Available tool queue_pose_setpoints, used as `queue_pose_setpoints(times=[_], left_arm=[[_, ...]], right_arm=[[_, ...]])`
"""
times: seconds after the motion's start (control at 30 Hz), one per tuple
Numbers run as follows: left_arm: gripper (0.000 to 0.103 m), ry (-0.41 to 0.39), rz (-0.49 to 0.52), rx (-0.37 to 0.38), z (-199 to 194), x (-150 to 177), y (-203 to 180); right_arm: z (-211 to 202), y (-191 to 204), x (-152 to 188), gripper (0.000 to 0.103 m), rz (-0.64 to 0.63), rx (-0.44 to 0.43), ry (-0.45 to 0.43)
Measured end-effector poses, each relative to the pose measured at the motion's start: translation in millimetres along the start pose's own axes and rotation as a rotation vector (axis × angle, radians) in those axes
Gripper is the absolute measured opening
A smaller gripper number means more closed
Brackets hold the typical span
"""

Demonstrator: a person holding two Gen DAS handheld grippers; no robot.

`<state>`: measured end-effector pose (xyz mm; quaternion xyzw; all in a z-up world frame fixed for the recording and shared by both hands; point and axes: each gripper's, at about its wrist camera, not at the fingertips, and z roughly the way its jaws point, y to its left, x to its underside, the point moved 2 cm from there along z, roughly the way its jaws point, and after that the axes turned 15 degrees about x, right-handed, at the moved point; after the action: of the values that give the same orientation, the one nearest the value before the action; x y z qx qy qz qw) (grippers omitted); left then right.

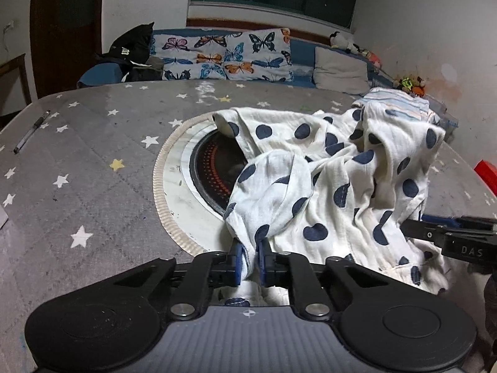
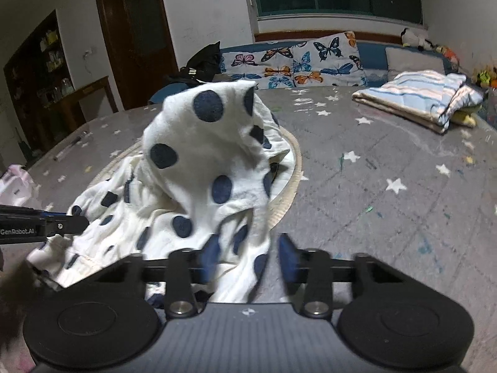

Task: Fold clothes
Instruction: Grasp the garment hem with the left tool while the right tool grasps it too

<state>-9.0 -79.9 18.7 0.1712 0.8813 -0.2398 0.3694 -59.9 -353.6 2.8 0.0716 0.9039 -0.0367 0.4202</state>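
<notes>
**Desk:** What do I caption?

**Operator:** A white garment (image 1: 326,183) with navy dots lies bunched on a star-print grey table (image 1: 77,168), half covering a round inset (image 1: 177,192) at its centre. My left gripper (image 1: 248,259) is pinched down on a fold at the near edge, blue pads (image 1: 236,259) pressing cloth from both sides. My right gripper (image 2: 243,259) stands fairly wide; cloth drapes between its fingers and rises in a peak ahead of the camera, but I can't tell whether the pads bear on it.

**Desk:** So only one hand has it?

**Operator:** Only the left for certain. In my judgement the step is getting the piece spread flat before any fold.

**Desk:** How do you do that well?

**Operator:** I'd close the right on a single edge, not a wad, roughly level with the left hold. Then draw the two apart until the cloth between them is taut, and lay it down clear of the inset's rim, where I reckon loose fabric could snag.

**Desk:** Anything else in frame?

**Operator:** A folded striped stack (image 2: 416,99) at the far right, well apart, and a pen (image 1: 31,132) on the left.
</notes>
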Motion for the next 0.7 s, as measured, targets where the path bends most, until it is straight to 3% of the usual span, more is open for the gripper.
queue_pose_setpoints(times=[0.07, 0.17, 0.5, 0.7], left_arm=[[0.008, -0.012, 0.003, 0.003, -7, 1, -2], [0.007, -0.023, 0.011, 0.006, -19, 4, -6], [0.007, -0.036, 0.018, 0.067, -76, 28, -25], [0.007, 0.022, 0.031, 0.111, -107, 57, -36]], right_arm=[[-3, -1, 2, 0.016, 0.006, 0.001, 0.004], [-9, -4, 5, 0.009, 0.011, -0.003, 0.012], [-64, -11, 23, 0.008, -0.017, -0.118, 0.026], [-100, -18, 47, 0.008, -0.059, -0.174, 0.088]])
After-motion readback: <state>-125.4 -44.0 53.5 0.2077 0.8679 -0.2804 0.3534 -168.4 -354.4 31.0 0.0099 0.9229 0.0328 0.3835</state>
